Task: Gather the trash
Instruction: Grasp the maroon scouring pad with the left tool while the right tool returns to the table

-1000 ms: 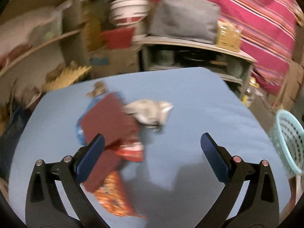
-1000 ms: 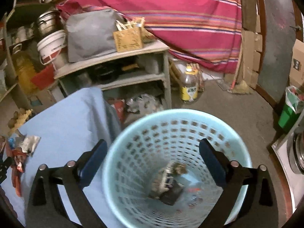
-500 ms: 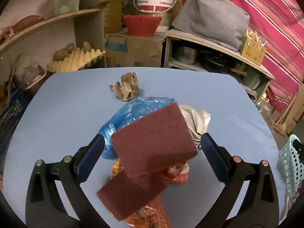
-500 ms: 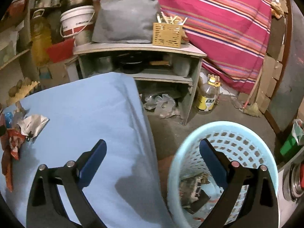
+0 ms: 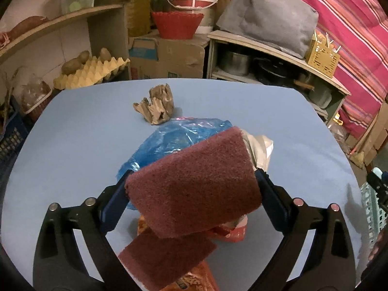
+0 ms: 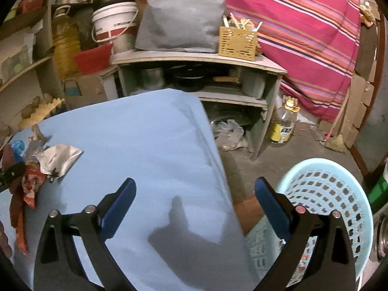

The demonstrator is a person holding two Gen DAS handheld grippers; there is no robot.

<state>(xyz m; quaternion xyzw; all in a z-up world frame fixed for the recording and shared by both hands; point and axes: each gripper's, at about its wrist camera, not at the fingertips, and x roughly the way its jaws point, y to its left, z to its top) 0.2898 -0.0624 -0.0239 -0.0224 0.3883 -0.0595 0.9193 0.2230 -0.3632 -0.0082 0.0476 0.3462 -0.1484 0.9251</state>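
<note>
Trash pile sat on the blue table [image 5: 72, 150]: maroon scouring pad [image 5: 194, 189], rough-textured and rectangular, tilted, raised off the surface. A second maroon pad [image 5: 165, 259] lay flat below it, over an orange wrapper [image 5: 194, 281]. Blue plastic bag [image 5: 179, 140], silver foil wrapper [image 5: 260, 149] and crumpled brown paper [image 5: 157, 108] lay ahead of the fingers.

Left gripper [image 5: 191, 201] was wide, both blue pads against the raised pad's ends, gripping it.

Right gripper [image 6: 194, 201] was spread wide, holding nothing, over the table edge; light-blue basket [image 6: 339, 194] sat on the floor just right of it.
</note>
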